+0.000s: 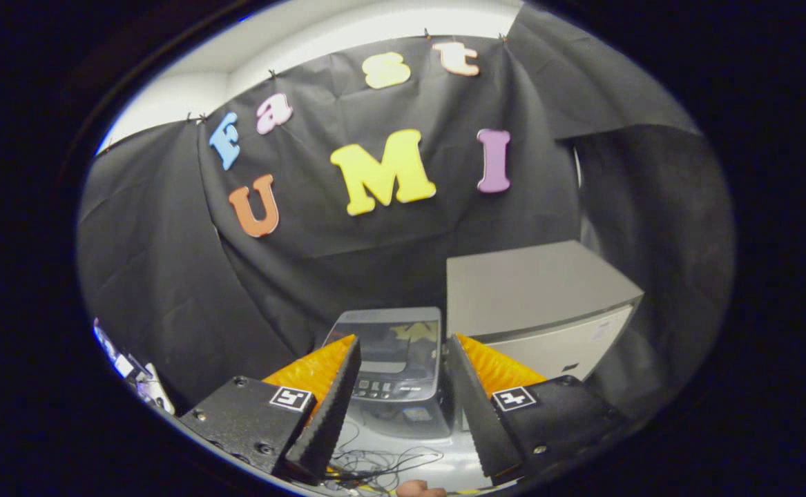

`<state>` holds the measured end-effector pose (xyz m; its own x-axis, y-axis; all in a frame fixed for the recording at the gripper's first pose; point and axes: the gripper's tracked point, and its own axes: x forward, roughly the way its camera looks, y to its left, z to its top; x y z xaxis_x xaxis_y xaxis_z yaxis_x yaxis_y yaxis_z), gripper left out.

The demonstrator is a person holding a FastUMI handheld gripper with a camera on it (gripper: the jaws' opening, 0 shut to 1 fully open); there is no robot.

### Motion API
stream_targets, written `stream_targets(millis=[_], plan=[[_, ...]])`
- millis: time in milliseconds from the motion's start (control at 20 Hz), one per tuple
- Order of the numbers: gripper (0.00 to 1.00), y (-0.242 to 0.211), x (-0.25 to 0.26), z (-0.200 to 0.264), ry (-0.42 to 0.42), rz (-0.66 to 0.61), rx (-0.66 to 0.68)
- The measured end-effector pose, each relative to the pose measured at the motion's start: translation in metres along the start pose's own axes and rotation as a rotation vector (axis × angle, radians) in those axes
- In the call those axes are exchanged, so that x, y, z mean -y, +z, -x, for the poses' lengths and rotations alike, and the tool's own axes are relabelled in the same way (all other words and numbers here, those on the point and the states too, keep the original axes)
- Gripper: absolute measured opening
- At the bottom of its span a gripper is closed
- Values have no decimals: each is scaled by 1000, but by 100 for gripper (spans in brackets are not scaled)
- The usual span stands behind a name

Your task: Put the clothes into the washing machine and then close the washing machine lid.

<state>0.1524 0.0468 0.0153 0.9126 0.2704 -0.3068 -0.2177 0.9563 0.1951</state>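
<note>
A small grey top-loading washing machine [394,366] stands on the floor ahead of my gripper [403,376], seen through the gap between the two fingers. Its dark see-through lid lies flat over the top, with a button panel along the near edge. My gripper is open and holds nothing; its fingers [333,393] frame the machine from above and well in front of it. I cannot pick out any clothes.
A taller grey box-like cabinet [534,297] stands right beside the machine, on its right. Loose thin cables [375,464] lie on the pale floor just below the fingers. Some white clutter [133,373] sits at the far left. Black cloth walls close the booth.
</note>
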Motion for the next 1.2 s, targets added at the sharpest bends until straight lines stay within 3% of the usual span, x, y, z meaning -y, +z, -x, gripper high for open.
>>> stream_targets(millis=[150,600,700,1200], plan=[[83,-6,24,38,-27,38,68],[94,-46,30,128,17,147,189],[99,-45,27,134,25,167,206],[100,-42,10,136,65,178,222]])
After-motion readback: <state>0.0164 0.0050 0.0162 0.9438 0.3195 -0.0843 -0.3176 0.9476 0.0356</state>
